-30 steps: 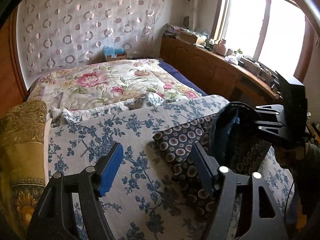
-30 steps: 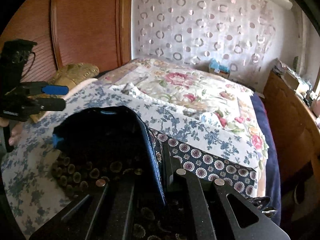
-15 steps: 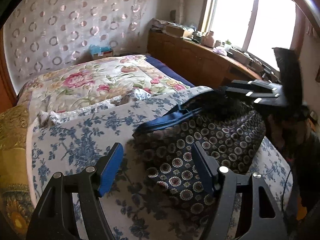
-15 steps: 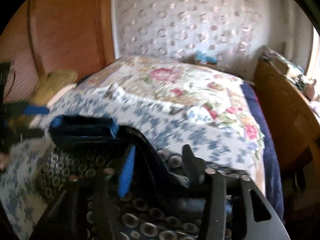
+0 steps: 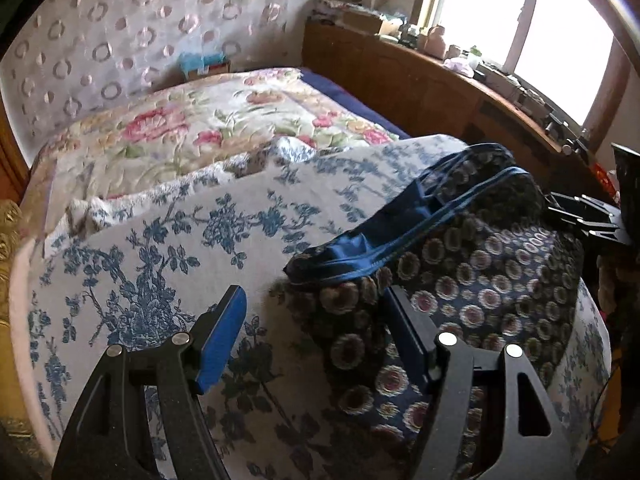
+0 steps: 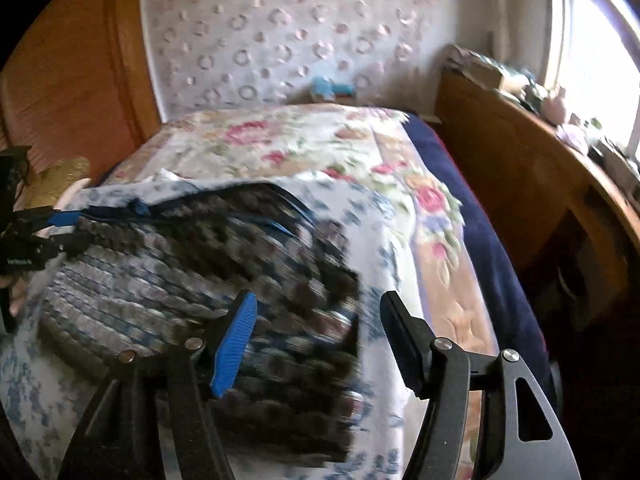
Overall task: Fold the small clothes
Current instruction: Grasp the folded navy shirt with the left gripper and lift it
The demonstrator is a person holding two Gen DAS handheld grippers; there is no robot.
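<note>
A dark garment (image 5: 472, 296), patterned with round medallions and edged with a blue waistband (image 5: 384, 240), lies on a white cloth with blue flowers (image 5: 168, 248) that is spread over the near part of the bed (image 5: 208, 128). The garment looks doubled over, the blue band running along its upper edge.

In the left wrist view the left gripper (image 5: 316, 336) has its jaws wide apart and holds nothing. Its blue-padded finger hangs over the bare flowered cloth, while the other finger stands over the garment's near left part, so the garment's left edge lies between the two jaws. Whether that finger touches the fabric cannot be told. The right gripper (image 5: 588, 220) shows at the garment's far right edge, seen side-on.

In the right wrist view, which is blurred, the right gripper (image 6: 318, 340) also has its jaws spread apart and empty. The garment (image 6: 192, 280) fills the area ahead of and under the blue-padded finger; its right edge falls in the gap between the jaws, and the other finger is over the flowered cloth (image 6: 384, 264). The left gripper (image 6: 44, 228) is at the garment's far left corner, close to the blue band.

Beyond the cloth the bed carries a quilt with pink flowers (image 5: 192, 132), and a wooden cabinet (image 6: 520, 184) runs along the window side
</note>
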